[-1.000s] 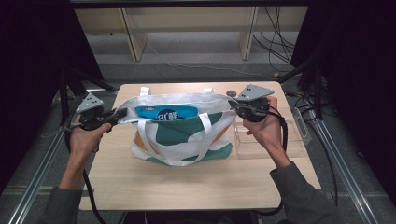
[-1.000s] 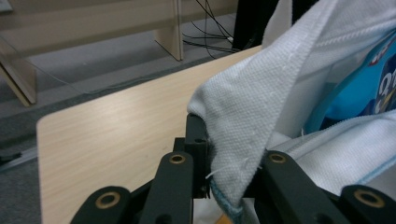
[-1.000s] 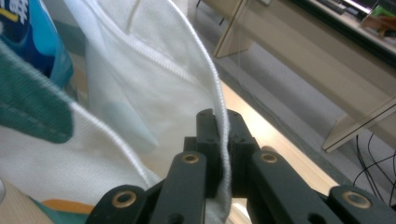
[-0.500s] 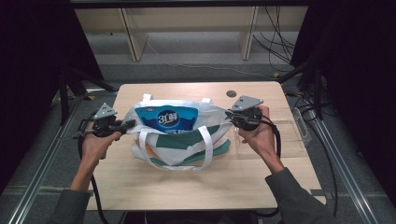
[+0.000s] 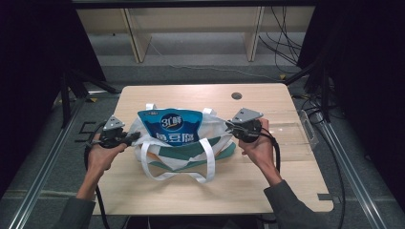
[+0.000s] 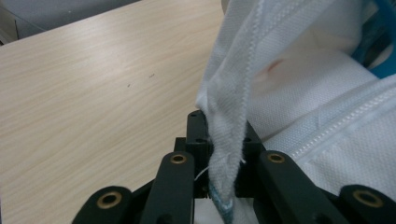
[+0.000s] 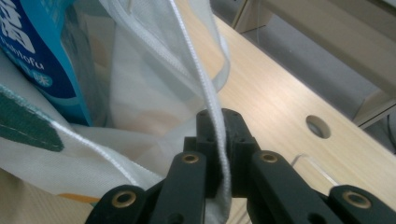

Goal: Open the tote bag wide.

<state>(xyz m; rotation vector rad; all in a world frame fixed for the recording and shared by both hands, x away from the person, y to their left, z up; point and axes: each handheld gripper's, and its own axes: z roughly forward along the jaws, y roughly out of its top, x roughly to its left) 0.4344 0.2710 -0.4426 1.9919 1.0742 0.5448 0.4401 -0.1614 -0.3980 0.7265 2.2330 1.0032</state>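
Note:
A white tote bag [image 5: 184,151] with green and orange print rests on the wooden table [image 5: 191,191], its two white handles drooping toward the front. A blue snack packet [image 5: 175,127] stands out of its open mouth. My left gripper [image 5: 134,137] is shut on the bag's left rim; in the left gripper view the folded white cloth [image 6: 233,116] is pinched between the jaws [image 6: 223,140]. My right gripper [image 5: 229,127] is shut on the right rim, and the right gripper view has the thin white hem [image 7: 205,93] clamped at the jaws [image 7: 223,140], with the blue packet [image 7: 32,51] at the left.
A round cable hole [image 5: 236,95] sits near the table's far edge. A clear plastic tray [image 5: 296,136] lies at the right side. Wooden shelving [image 5: 191,24] stands beyond the table, and cables [image 5: 286,52] trail on the floor at the back right.
Both grippers have come down with the bag's rim in them. The bag has sunk lower and slackened, so more of the blue packet stands out of its mouth.

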